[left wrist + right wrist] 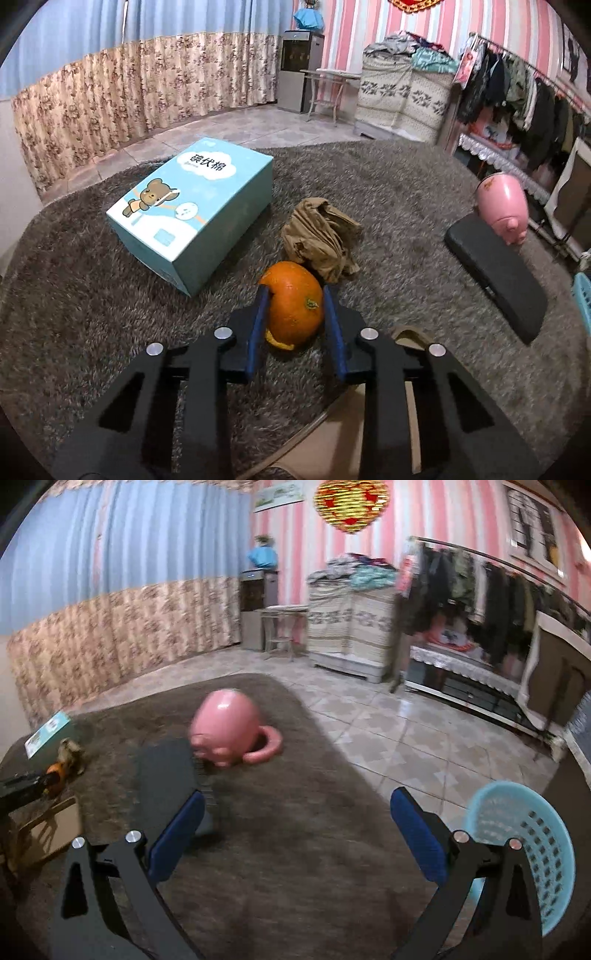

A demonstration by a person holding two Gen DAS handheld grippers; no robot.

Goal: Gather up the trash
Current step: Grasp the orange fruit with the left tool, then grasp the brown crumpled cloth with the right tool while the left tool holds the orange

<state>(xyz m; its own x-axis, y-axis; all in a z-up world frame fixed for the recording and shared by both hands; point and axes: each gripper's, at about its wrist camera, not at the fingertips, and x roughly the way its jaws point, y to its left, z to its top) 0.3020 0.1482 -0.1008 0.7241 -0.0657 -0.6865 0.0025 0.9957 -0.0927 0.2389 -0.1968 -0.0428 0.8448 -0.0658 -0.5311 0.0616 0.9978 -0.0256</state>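
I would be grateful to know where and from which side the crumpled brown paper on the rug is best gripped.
Grip the crumpled brown paper across its raised upper folds, coming from above. It lies as a loose, uneven wad on the rug, so its ridges probably give the pads something to pinch. The orange peel crowds its near side and the blue box stands to the left.

Ahead of the tool lay one orange peel (295,302), one crumpled brown paper wad (321,236), one light-blue printed cardboard box (192,214), one pink ceramic pig mug (502,206), one flat black pad (495,273); beside it, one blue perforated plastic basket (524,853).
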